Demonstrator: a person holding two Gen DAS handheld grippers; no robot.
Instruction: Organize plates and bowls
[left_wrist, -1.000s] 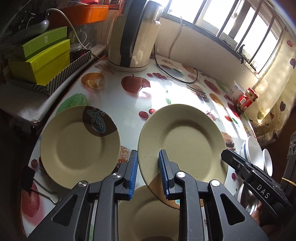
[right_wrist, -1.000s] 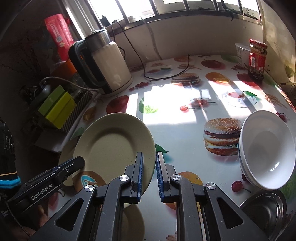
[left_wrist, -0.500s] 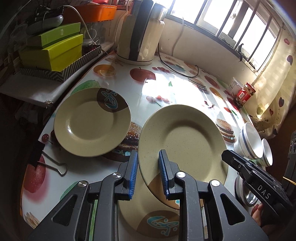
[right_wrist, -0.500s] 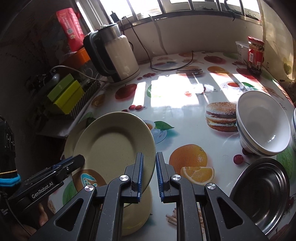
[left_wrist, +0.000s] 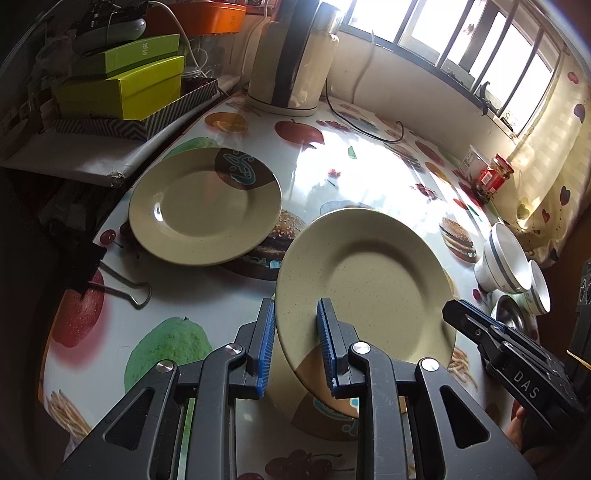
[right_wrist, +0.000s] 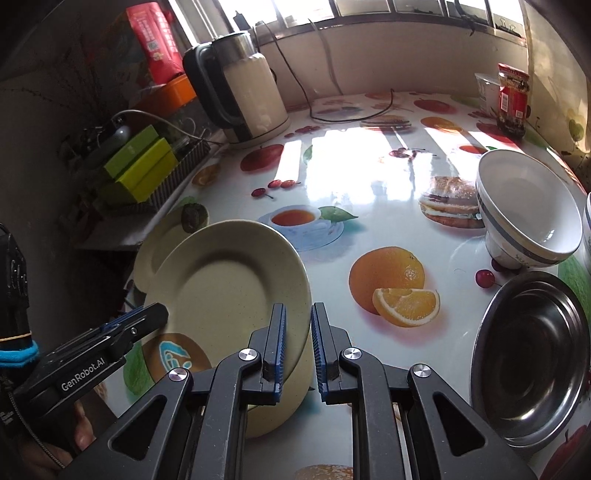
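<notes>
Fruit-print table (right_wrist: 369, 192) carries kettle (right_wrist: 251, 92), flat beige plate (left_wrist: 203, 210), white bowl (right_wrist: 528, 218), steel bowl (right_wrist: 528, 362), binder clip (left_wrist: 107, 273), red-lidded jar (right_wrist: 511, 99).

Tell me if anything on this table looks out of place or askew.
The beige plate is tilted off the table, gripped at its rim by both grippers. A black binder clip lies loose among the dishes, near the flat plate.
</notes>
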